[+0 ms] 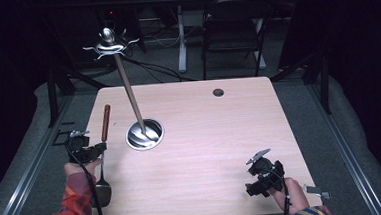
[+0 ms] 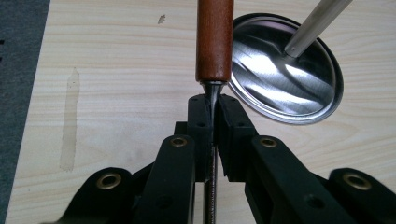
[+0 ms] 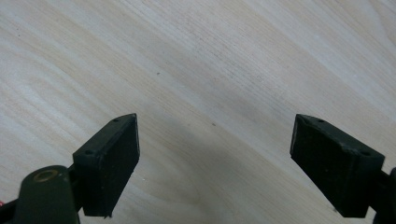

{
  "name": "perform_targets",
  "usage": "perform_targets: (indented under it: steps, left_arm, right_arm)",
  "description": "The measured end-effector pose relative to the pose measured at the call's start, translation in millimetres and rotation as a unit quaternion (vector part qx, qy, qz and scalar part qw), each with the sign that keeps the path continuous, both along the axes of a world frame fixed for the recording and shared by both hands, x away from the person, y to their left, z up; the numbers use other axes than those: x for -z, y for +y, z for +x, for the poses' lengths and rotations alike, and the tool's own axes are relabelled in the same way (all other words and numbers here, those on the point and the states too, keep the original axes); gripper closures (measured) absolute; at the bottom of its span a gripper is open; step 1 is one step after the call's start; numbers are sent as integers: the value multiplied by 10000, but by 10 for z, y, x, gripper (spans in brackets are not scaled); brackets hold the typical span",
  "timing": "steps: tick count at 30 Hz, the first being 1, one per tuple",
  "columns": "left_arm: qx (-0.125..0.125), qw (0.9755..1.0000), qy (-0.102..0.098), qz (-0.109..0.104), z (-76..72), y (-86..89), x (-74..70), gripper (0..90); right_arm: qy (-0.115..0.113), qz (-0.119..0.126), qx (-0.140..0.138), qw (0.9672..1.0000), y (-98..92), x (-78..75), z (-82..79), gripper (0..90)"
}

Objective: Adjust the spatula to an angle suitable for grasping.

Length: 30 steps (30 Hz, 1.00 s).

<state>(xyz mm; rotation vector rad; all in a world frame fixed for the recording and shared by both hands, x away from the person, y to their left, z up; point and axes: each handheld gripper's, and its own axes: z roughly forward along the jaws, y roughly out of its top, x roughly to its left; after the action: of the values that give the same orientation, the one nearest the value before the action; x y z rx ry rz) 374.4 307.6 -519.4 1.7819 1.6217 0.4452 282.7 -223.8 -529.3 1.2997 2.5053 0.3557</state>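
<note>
Black pads of my left tongs [image 2: 212, 116] pinch the thin metal shank of the spatula [image 1: 103, 158] at the desk's [image 1: 220, 135] left edge. Its long axis runs away from me, brown wooden handle [image 2: 214, 39] ahead, dark blade towards me. The steel stand base [image 2: 285, 70] sits just right. My right tongs [image 3: 215, 158] gape wide, well apart.

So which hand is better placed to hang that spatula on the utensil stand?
Left. Its hand-held gripper is already shut on the spatula beside the stand; the right hand-held gripper is open over bare table, farther away.
</note>
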Motion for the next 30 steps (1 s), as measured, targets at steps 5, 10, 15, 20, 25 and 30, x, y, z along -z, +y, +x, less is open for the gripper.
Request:
perform_targets:
  steps: [5, 10, 15, 20, 25, 30]
  left_arm:
    - [66, 9999, -144, -52, -40, -14, -55, 839]
    - [115, 9996, -230, -80, -62, -23, -84, 839]
    - [101, 9994, -312, -107, -84, -4, -117, 840]
    - [102, 9993, -340, -121, -100, -3, -134, 840]
    - [105, 9990, -400, -150, -118, 1, -151, 840]
    - [9, 9983, -561, -170, -165, 8, -197, 842]
  right_arm:
    - [-39, 57, 1, 10000, -4, -13, -22, 153]
    - [-39, 22, -24, 10000, 8, -11, -20, 153]
    - [-56, -29, -17, 10000, -4, -18, -30, 153]
    - [-54, 17, -9, 10000, 8, -13, -27, 153]
    - [-37, 18, -19, 10000, 14, -10, -21, 153]
    - [-27, 11, -38, 10000, 7, -10, -23, 153]
